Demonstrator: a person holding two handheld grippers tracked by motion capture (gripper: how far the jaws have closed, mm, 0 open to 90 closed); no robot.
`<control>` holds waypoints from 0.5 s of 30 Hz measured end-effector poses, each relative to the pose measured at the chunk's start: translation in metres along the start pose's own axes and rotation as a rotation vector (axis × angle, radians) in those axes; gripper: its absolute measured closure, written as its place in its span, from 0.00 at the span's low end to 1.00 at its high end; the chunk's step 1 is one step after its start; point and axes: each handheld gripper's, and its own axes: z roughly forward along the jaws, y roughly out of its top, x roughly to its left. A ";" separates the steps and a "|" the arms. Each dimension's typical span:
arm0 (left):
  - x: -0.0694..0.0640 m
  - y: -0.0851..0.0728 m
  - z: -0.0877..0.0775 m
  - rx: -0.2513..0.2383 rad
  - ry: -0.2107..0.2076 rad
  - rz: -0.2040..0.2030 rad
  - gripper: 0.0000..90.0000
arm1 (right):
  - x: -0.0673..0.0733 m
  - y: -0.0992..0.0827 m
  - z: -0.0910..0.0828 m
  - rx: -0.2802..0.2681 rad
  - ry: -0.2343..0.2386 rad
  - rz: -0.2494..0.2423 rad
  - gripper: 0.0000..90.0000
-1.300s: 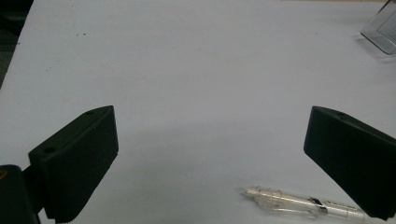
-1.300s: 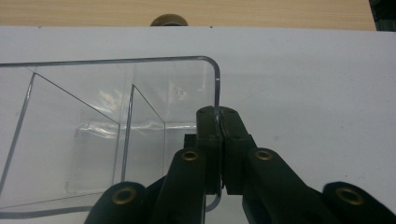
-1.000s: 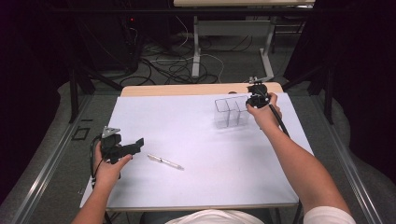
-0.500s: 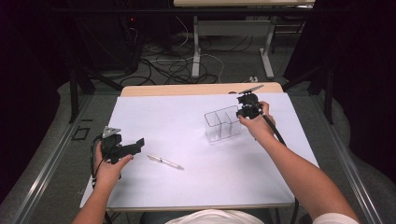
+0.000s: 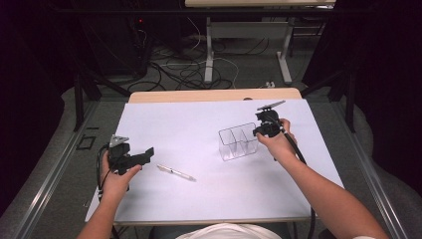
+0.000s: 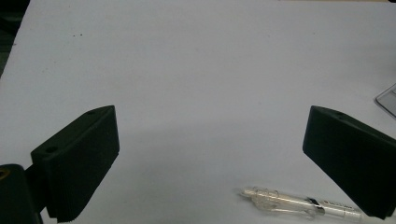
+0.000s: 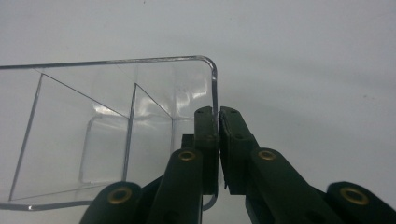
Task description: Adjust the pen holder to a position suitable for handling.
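Our right gripper [image 7: 218,114] is clamped on the wall of the clear organizer [image 5: 238,142], at 2 o'clock from the pen [image 5: 176,173]. The thin wall may slip. Our left gripper [image 5: 143,155] waits wide open, empty.

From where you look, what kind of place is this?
Probably a lab or recording workspace, not a home. The table carries a plain white sheet with a clear divided organizer and a pen; loose cables lie on the floor behind, between dark curtains, beside another table's metal legs.
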 end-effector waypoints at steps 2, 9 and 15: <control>0.000 0.000 0.000 0.000 0.001 0.000 0.04 | -0.001 -0.001 -0.001 0.000 0.010 0.010 0.95; -0.001 0.000 0.000 0.004 -0.001 0.009 0.04 | -0.008 -0.002 -0.001 -0.014 0.055 0.023 0.89; -0.001 0.000 0.000 0.005 0.003 0.008 0.04 | -0.009 -0.007 -0.007 -0.048 0.086 -0.007 0.82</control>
